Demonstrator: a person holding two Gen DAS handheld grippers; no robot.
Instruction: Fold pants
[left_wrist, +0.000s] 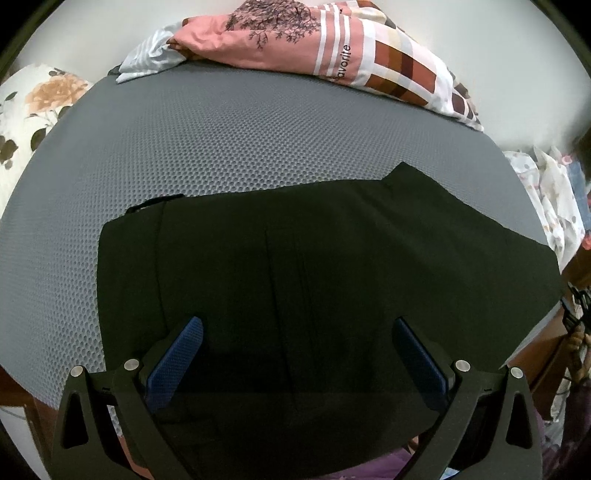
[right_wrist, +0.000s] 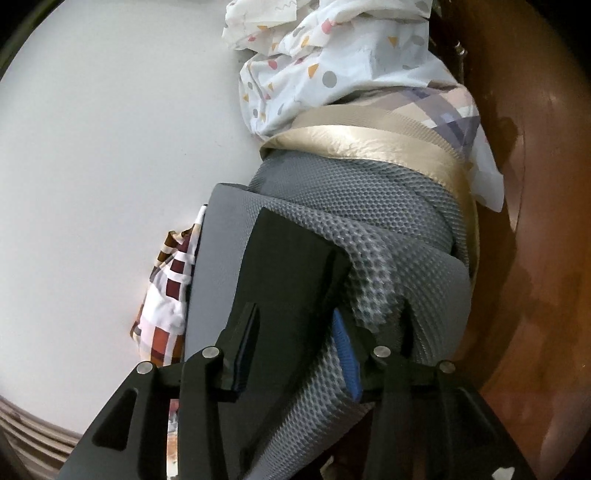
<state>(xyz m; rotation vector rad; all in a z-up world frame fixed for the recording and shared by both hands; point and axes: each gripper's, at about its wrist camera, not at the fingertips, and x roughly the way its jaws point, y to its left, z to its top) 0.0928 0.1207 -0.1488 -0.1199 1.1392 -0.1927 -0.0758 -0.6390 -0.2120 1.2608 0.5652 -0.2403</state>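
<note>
nearby, pillows (left_wrist: 332, 48) (patterned) edge the pants (left_wrist: 295, 266).

We can read just one word. It sits on the pink pillow (left_wrist: 295, 44) at the 12 o'clock edge of the left wrist view. The dark letters run sideways up a white stripe and say "favorite", with the first letter partly hidden. We find no words in the right wrist view.

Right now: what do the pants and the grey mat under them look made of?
Pants: smooth dark woven cloth, matte, probably suiting; it lies flat with crisp edges and seams. Grey mat: likely foam or spacer mesh, matte; it has a regular honeycomb dimple texture and bends in thick folds in the right wrist view.
</note>
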